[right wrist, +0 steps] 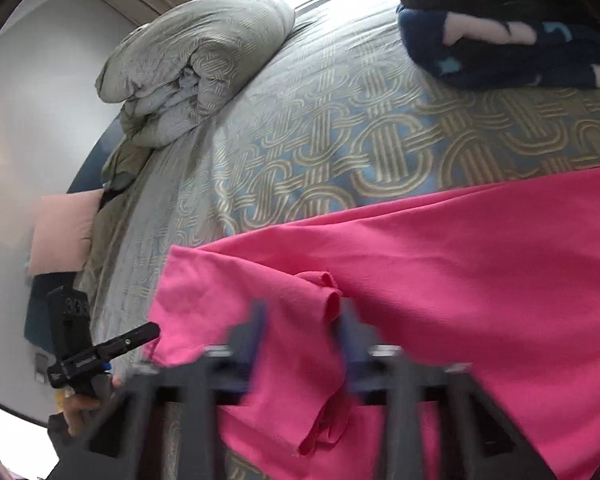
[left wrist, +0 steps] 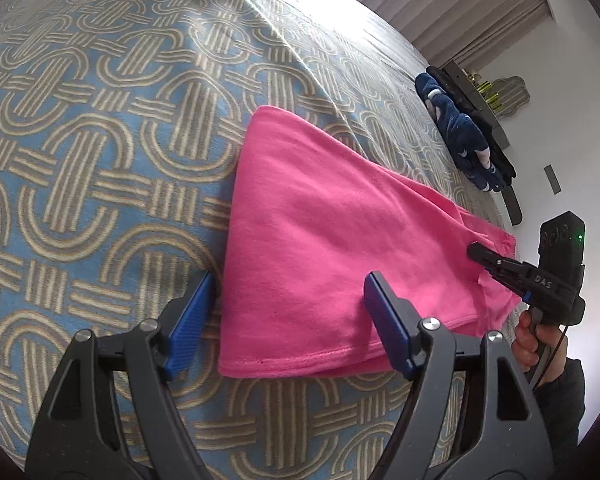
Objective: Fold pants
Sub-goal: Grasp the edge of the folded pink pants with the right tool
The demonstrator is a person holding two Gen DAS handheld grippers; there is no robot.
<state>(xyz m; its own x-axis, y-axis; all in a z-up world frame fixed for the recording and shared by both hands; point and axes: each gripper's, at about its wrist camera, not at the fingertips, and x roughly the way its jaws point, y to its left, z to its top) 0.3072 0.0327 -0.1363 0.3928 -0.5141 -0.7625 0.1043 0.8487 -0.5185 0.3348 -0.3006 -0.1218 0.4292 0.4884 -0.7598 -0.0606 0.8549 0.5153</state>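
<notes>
The right gripper (right wrist: 300, 344), low in its own view, pinches a bunched flap of the pink pants (right wrist: 440, 280). The left gripper (left wrist: 288, 316) is spread wide over the near left corner, one finger off the cloth, holding nothing. To fold well, I think it should pinch that corner before both lift together. The pants look soft and fuzzy, folded flat on the bed (left wrist: 100, 140), whose cover has looping blue and tan bands.

Left hand-held gripper (left wrist: 288, 316) angled down, jaws wide; right hand-held gripper (right wrist: 300, 328) clamped.
</notes>
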